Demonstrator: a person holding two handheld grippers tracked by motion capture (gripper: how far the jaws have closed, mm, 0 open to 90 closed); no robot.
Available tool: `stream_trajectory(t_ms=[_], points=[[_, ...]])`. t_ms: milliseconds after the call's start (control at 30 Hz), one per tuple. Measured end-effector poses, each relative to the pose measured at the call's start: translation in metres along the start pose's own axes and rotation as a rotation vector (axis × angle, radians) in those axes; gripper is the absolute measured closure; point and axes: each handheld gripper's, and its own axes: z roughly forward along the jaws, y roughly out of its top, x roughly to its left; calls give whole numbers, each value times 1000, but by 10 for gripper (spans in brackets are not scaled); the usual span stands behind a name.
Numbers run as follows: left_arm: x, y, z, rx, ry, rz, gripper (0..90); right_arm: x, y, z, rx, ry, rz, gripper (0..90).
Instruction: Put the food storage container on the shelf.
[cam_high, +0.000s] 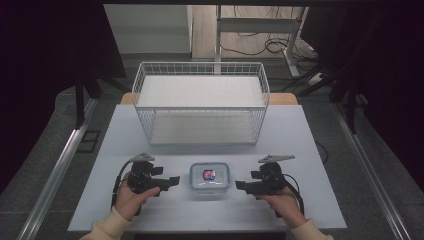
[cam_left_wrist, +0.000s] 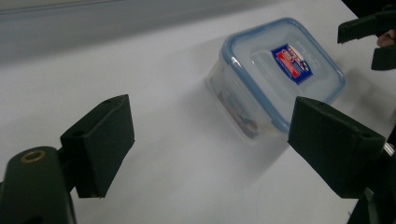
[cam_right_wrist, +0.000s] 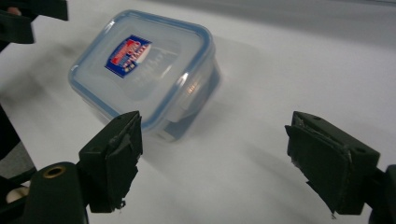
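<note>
While both tongs gape empty, the lidded container (cam_high: 209, 177) sits between left tongs (cam_high: 172, 180) and right tongs (cam_high: 241, 185), untouched.

**Plastic, wire and matt black pads**

You see a food container (cam_high: 209, 178) of clear, glossy plastic; its lid has a blue rim that looks softer, and a shiny printed label (cam_left_wrist: 292, 63) sits on top. The table (cam_high: 310, 150) has a smooth, matt, pale surface that looks like laminate. Behind it, the basket (cam_high: 200, 102) is thin white-coated metal wire. Your left gripper (cam_high: 172, 181) and right gripper (cam_high: 241, 186) are matt black plastic. On the right one, the pads (cam_right_wrist: 119, 158) look rubbery, with rough, frayed edges.
</note>
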Motion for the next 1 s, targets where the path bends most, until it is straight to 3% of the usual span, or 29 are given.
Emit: stream_trajectory(t_ms=[200,267,400,467,600,667,733,867,933,1000], points=[[-2,9,11,20,-17,-17,167,3,4,8,24,-2,-5,179],[-4,14,18,35,-44,-23,175,6,7,17,43,1,-8,178],[-6,18,26,39,-60,-44,173,12,12,27,50,22,-7,178],[-5,20,35,55,-107,-87,172,14,15,31,52,39,8,179],[-6,20,43,62,-132,-104,174,15,17,38,49,59,41,177],[-5,19,50,79,-170,-136,174,12,19,43,43,85,111,169],[-4,19,53,95,-172,-137,173,10,20,47,49,108,134,173],[-3,19,57,103,-185,-159,172,10,19,54,59,132,154,174],[-2,18,60,97,-220,-203,171,12,19,56,60,141,156,175],[-2,18,61,100,-222,-202,172,13,18,58,66,150,155,175]])
